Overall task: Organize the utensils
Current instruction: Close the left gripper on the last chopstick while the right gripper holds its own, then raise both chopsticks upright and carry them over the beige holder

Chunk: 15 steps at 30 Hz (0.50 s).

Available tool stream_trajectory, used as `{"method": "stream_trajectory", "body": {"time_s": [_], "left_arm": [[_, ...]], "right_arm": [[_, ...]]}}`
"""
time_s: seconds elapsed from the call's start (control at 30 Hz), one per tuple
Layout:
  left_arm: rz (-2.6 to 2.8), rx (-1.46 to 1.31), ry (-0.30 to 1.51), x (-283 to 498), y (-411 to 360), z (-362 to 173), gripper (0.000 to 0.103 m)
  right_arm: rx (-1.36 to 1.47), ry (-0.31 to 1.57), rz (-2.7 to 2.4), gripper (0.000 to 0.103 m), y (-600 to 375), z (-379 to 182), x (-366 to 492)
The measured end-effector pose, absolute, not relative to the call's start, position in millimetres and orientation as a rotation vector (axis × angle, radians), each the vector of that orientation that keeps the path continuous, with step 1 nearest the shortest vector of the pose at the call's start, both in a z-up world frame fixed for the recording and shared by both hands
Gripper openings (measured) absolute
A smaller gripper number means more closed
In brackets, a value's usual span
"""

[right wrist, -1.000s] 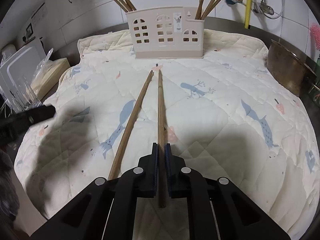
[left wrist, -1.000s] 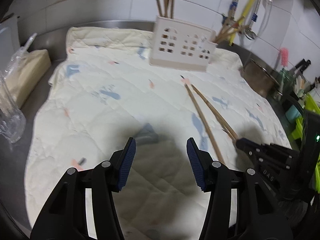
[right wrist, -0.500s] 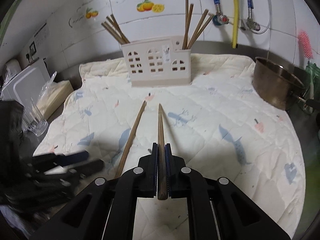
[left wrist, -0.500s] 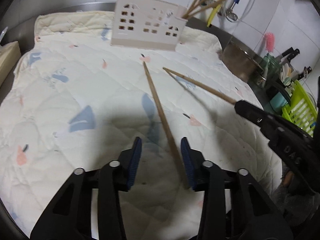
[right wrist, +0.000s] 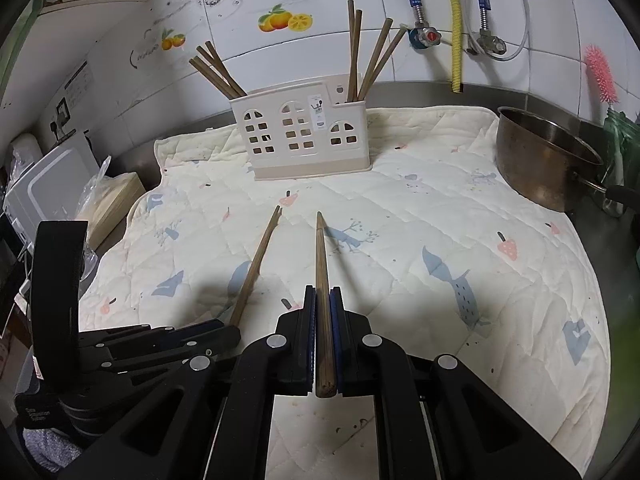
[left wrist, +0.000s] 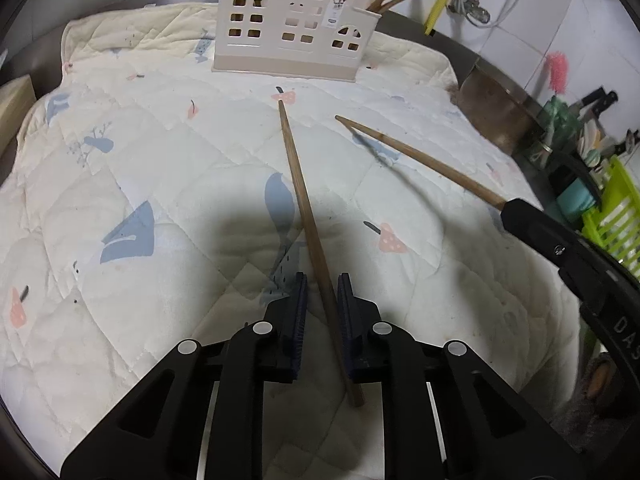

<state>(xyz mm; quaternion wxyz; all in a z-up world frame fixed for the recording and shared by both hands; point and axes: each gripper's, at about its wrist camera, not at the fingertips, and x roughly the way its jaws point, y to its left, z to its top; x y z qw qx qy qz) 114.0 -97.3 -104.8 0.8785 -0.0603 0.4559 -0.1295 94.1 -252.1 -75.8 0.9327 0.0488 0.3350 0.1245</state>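
1. The left gripper [left wrist: 322,294] is closing its jaws around a thin, stiff brown wooden chopstick [left wrist: 304,208] lying between its fingers on the quilted cream mat [left wrist: 120,160]
2. The right gripper [right wrist: 322,304] is clamped on a second wooden chopstick [right wrist: 321,264], lifted clear of the mat
3. Both are light, smooth and prone to pivoting; grip near the thick end
4. Ahead of both fingertips stands the beige house-shaped plastic holder [right wrist: 300,136]; the steel pot [right wrist: 540,160] sits aside, nothing blocking

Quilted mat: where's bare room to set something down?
Free: the white quilted mat between the beige house-shaped utensil holder and the brass pot, and the near-right corner. Crowded: the centre, with two wooden chopsticks, and the left by the left gripper.
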Motion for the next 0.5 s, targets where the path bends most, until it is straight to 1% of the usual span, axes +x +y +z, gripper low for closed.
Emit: {"method": "stream_trajectory", "body": {"time_s": [0.1,0.13,0.33,0.5], "left_arm": [[-0.251,-0.090,0.947,113.2,-102.0,-103.5,0.012],[-0.252,-0.093,0.948,113.0,-102.0,-102.7,0.009],[-0.259,-0.104,0.909,108.4,-91.7,-84.9,0.006],[-0.277,-0.113,0.821,103.8,-75.9,-49.9,0.006]], "right_arm": [[0.102,0.685,0.254,0.007,-252.8,-76.4,93.9],[0.102,0.683,0.254,0.007,-252.9,-76.2,93.6],[0.096,0.666,0.254,0.007,-254.6,-69.2,91.5],[0.072,0.633,0.252,0.007,-254.6,-55.0,92.8]]}}
